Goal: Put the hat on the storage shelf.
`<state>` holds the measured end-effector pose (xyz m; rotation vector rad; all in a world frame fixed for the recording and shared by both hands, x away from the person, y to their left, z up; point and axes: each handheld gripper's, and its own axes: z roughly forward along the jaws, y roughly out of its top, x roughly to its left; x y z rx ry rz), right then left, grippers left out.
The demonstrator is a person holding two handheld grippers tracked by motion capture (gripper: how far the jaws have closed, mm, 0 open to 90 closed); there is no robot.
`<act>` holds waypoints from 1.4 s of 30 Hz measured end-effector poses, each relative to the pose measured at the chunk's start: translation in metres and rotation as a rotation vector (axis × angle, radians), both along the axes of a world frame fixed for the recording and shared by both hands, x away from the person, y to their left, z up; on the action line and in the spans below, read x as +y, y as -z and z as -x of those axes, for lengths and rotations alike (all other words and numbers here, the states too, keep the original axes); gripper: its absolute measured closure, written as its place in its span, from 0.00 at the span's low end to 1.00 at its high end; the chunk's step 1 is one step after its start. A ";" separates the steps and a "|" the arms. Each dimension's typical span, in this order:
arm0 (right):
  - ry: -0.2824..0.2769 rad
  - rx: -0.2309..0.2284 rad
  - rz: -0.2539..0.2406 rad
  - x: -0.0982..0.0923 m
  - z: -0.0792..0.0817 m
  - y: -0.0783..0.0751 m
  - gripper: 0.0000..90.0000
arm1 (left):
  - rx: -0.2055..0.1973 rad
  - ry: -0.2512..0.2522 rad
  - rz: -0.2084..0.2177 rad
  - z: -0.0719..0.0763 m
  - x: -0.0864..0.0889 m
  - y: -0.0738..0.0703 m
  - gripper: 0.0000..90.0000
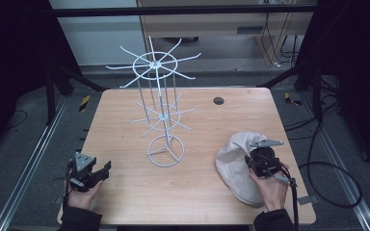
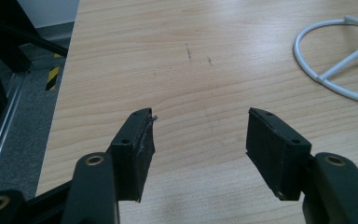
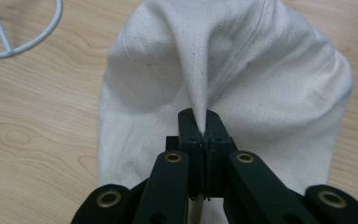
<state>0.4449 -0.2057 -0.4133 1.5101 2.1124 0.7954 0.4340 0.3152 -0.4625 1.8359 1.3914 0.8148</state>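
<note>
A cream cloth cap (image 1: 233,161) lies on the right side of the wooden table (image 1: 125,115). My right gripper (image 1: 259,161) is over it, jaws shut on a pinched fold of the cap's fabric (image 3: 196,88), which rises as a ridge into the jaws; the right gripper (image 3: 201,126) shows this close up. A white wire rack (image 1: 160,108) with radiating hooks stands at the table's middle on a ring base (image 2: 328,74). My left gripper (image 1: 99,172) rests near the front left corner, and in its own view the left gripper (image 2: 198,140) is open over bare wood.
A small black round disc (image 1: 218,100) sits on the far part of the table. Black cables (image 1: 327,173) trail off the right edge onto the floor. A metal rail (image 1: 24,163) runs along the left side below the table.
</note>
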 end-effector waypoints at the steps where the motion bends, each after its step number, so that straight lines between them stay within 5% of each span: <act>1: 0.000 -0.009 -0.002 -0.001 0.001 -0.002 0.99 | 0.000 0.000 0.000 0.000 0.000 0.000 0.46; 15: -0.017 -0.164 -0.105 -0.010 0.015 -0.022 0.99 | -0.001 0.000 0.001 0.000 0.000 0.000 0.46; 16: -0.024 -0.212 -0.133 -0.011 0.018 -0.025 0.99 | 0.000 0.000 -0.001 0.000 0.000 0.000 0.46; 31: -0.029 -0.464 -0.245 -0.019 0.033 -0.043 0.99 | 0.002 0.003 0.001 0.000 -0.001 0.001 0.46; 42: -0.031 -0.570 -0.299 -0.029 0.041 -0.058 0.99 | 0.004 -0.001 0.005 -0.001 -0.001 0.001 0.46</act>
